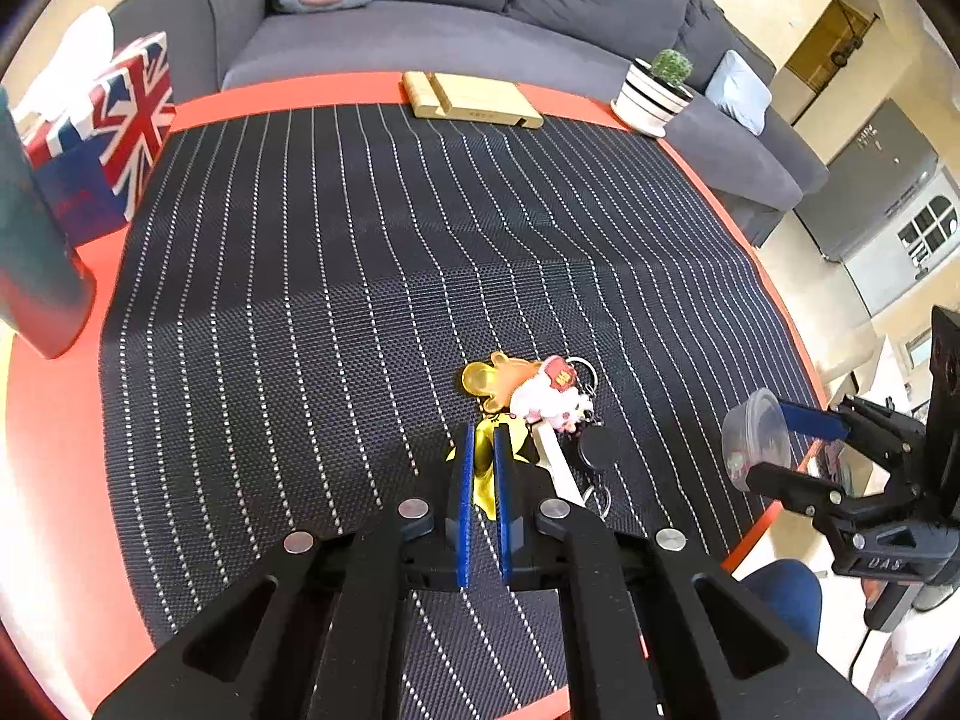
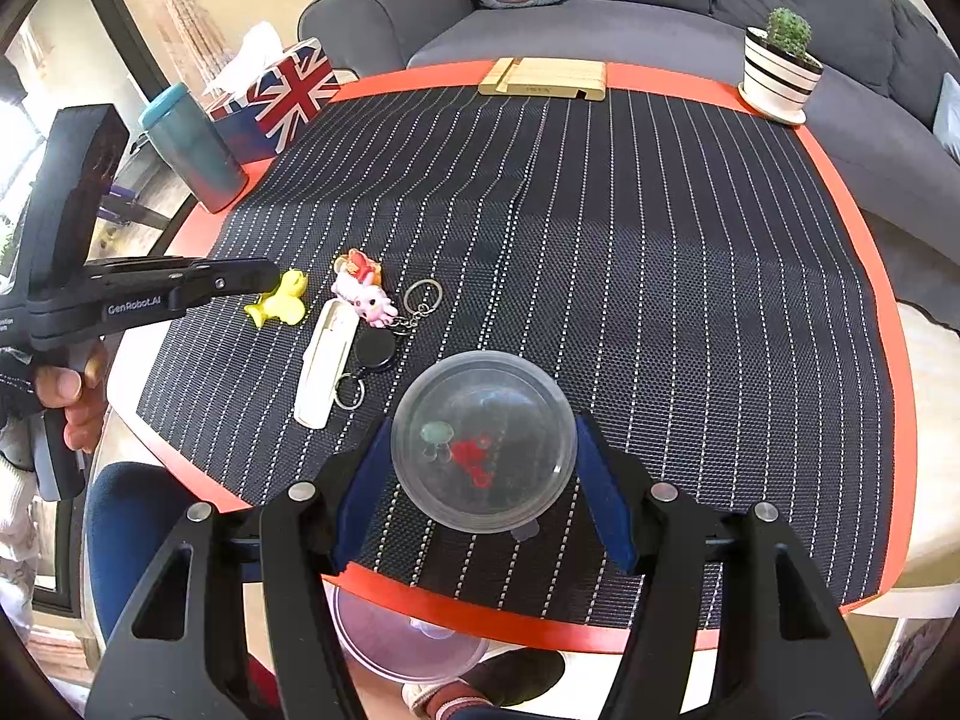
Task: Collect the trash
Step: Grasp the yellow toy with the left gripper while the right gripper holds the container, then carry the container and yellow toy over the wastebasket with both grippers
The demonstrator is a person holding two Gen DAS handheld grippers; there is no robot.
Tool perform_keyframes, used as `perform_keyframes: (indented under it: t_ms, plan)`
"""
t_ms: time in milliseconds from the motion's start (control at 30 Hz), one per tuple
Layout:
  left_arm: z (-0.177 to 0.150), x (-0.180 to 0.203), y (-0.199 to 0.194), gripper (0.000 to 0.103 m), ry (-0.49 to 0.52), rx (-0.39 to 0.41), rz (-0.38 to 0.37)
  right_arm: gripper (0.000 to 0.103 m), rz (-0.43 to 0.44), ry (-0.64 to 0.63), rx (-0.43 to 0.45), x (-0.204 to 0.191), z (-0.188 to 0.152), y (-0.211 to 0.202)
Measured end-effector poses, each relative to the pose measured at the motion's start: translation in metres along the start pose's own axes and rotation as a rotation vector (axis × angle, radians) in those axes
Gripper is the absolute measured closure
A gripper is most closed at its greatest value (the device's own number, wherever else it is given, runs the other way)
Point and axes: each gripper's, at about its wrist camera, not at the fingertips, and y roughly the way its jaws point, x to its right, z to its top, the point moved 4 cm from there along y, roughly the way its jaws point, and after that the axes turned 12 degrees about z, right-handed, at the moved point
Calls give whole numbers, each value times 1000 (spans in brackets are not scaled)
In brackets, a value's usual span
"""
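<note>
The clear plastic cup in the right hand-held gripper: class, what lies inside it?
Inside the clear plastic cup, held by the right hand-held gripper, lie small red bits and a pale green piece. The scuffed plastic blurs them, so what they are stays unclear.

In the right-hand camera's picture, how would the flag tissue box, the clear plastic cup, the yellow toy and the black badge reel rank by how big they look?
1. clear plastic cup, though nearness to the camera inflates it
2. flag tissue box
3. yellow toy
4. black badge reel

The last two look close in size.
</note>
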Motion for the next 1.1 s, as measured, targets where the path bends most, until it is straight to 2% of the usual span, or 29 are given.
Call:
perform_keyframes:
  t_ms: [400, 700, 1100]
  plan:
    - [-29, 18, -39, 98, 108, 87, 22, 43, 16, -22, 42, -15, -11, -17]
    - [-60, 32, -76, 98, 141, 159, -1, 43, 36, -65, 75, -39, -33, -37]
    - [-98, 47, -98, 98, 176, 180, -31, 43, 59, -134, 94, -77, -71, -59]
